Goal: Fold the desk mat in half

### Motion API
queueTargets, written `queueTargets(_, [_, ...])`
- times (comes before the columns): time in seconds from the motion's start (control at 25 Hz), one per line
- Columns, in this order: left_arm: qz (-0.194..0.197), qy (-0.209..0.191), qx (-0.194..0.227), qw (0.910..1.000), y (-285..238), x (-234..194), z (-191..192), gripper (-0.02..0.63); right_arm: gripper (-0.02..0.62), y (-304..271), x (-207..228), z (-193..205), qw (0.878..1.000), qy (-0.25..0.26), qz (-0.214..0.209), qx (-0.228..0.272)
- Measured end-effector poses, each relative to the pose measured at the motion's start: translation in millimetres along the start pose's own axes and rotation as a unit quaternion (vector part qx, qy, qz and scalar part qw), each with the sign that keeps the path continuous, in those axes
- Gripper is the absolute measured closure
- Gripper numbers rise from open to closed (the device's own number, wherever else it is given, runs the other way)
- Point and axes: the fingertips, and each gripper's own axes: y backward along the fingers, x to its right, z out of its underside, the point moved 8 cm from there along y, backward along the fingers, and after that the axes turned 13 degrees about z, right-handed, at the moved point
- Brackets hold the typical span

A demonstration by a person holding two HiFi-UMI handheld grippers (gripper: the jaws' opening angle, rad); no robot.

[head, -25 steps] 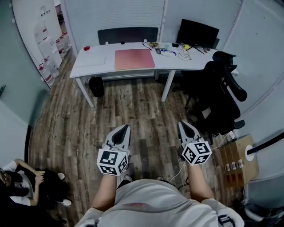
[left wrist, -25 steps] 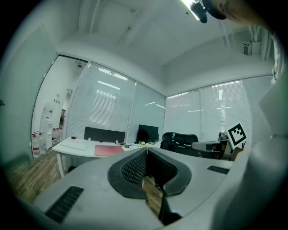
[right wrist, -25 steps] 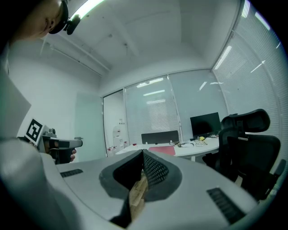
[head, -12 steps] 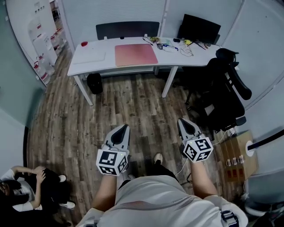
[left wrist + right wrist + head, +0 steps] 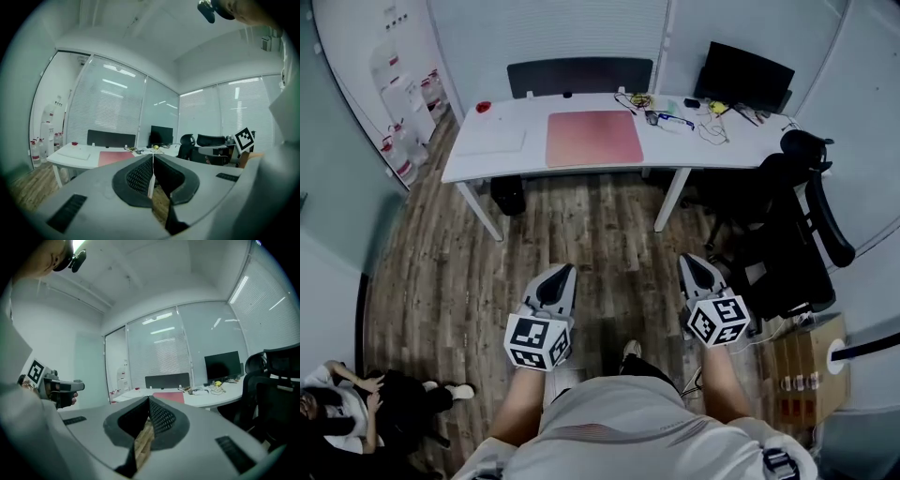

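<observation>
Desk (image 5: 534, 161), white, far side of room; black office chair (image 5: 797, 234) at its right end could snag the right gripper (image 5: 694, 265) on approach. Desk mat (image 5: 593, 138), pink, flat and unfolded mid-desk, well apart from both tools; thin edge likely hard to pinch. Left gripper (image 5: 562, 274) and right gripper, both clenched on nothing; cables (image 5: 670, 118) beside the mat may get dragged.
</observation>
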Motion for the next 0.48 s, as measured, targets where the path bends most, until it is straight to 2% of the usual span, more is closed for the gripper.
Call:
queueTargets(0.24, [-0.025,-0.001,-0.004,0.9997,-102.4,-12.5,-17.6,0.589,0.543,-82.1,83.8,-17.2,1.000,-0.013,-0.020,-0.010])
queueTargets(0.48, [-0.050,0.008,-0.028,0.9983,-165.3,-29.3,-19.4,0.589,0.543,-146.1,129.9,-19.2,0.998,-0.032,-0.040,-0.030])
